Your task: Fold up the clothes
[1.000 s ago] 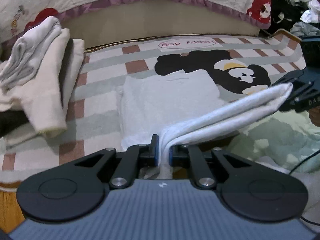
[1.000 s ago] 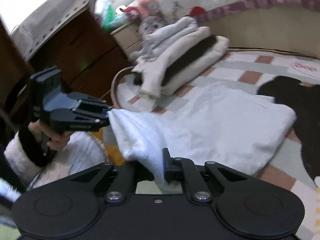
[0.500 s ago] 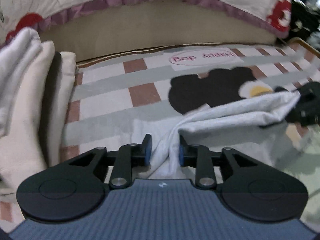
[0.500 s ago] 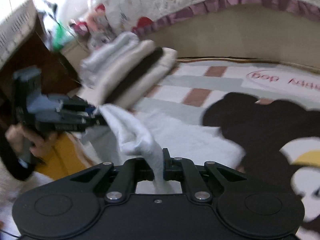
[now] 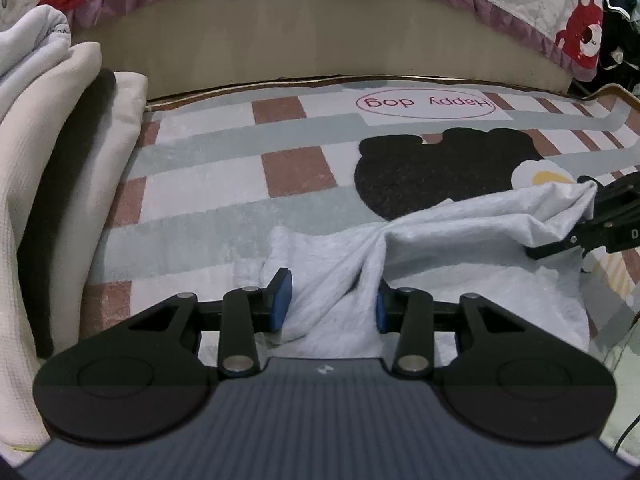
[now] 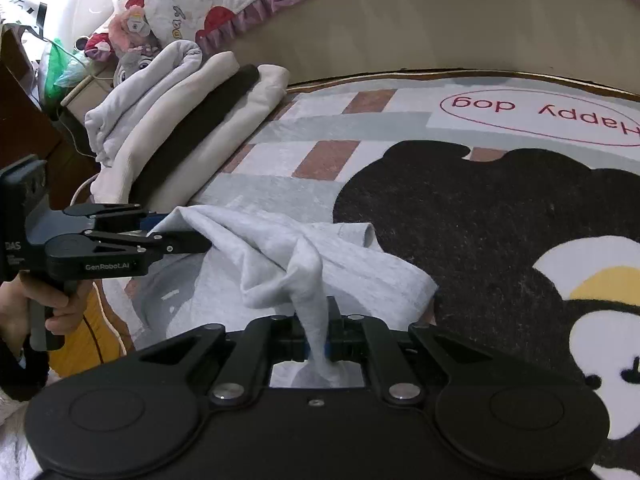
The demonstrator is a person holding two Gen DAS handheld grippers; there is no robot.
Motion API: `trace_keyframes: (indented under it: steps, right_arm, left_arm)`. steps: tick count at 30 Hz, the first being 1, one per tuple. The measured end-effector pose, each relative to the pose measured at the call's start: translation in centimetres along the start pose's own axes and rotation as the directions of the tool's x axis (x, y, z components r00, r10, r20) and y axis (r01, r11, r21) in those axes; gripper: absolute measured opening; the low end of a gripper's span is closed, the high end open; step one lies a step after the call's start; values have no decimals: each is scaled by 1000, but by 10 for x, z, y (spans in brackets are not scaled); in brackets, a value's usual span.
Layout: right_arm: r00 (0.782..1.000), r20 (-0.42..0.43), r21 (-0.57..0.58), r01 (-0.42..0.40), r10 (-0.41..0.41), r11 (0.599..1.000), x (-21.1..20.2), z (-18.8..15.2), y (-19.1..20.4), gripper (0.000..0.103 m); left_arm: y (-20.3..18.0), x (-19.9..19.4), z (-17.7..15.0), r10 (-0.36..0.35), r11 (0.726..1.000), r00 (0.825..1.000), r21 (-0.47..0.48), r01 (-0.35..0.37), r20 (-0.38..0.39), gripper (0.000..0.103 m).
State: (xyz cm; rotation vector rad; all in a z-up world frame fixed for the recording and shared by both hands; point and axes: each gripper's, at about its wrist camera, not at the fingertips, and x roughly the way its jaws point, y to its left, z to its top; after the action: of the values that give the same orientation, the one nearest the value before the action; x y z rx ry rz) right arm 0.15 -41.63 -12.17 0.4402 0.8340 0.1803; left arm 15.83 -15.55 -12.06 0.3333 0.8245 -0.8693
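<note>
The pale grey knitted garment [image 6: 320, 256] lies bunched on the checked rug with the black cartoon dog [image 6: 500, 216], on the floor in front of the bed, and its raised fold runs as a long ridge from one gripper to the other, across the rug and not toward the bed.

The right gripper [image 6: 318, 344] has its fingers clenched on a twisted end of that fold, so the cloth rises in a narrow rope straight out of them. At the other end the left gripper [image 5: 330, 302] is letting go: its jaws are opening, the blue pads [image 5: 282, 300] stand clear on both sides, and the cloth merely sags between them without being pressed.

So the fold is now held at the right end alone. Any smoothing or laying-down of the edge probably falls to the right hand, while the left is nearer the slack, rumpled part and free to re-grip or press it flat.

Just beyond the left gripper a pile of folded cream, grey and black clothes [image 6: 180, 120] leans by the beige bed base [image 5: 320, 36], likely where this piece goes.
</note>
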Motion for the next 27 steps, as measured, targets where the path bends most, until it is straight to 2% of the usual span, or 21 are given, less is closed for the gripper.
trace_keyframes:
  steps: [6,11,13,17,18,22,23,26,27]
  right_arm:
    - [1000,-6,-6,13,-13,1000,2,2,2,8]
    - [1000,-2,6,20,-20,1000,4,3,0,8]
    - [999,2,2,46,-46,999,7,3,-2,14]
    - [994,12,30,107,-107,994,14,3,-13,16]
    - [994,10,51,110,-110,993,17,3,-18,16]
    - [994,17,76,102,-104,992,20,2,-25,7]
    - [994,26,71,104,-107,992,19,2,-24,6]
    - [989,36,24,142,-142,990,21,1,-16,6]
    - [986,37,2,160,-160,987,23,1,-13,6]
  left_arm:
    - [2,1,1,2,1000,1000,-5,-2,-5,40]
    - [2,-3,2,37,999,999,-21,-38,-10,43]
    - [5,-6,3,62,998,998,-32,-62,3,44]
    - [11,1,-1,111,993,991,-45,-108,69,46]
    - [10,4,-2,125,992,988,-43,-122,88,45]
    - [0,8,-1,182,983,973,-9,-183,141,27]
    - [2,7,1,206,978,966,-12,-206,159,26]
    - [12,4,-1,337,940,919,-14,-342,203,24]
    - [20,4,-2,355,934,916,-36,-354,189,24]
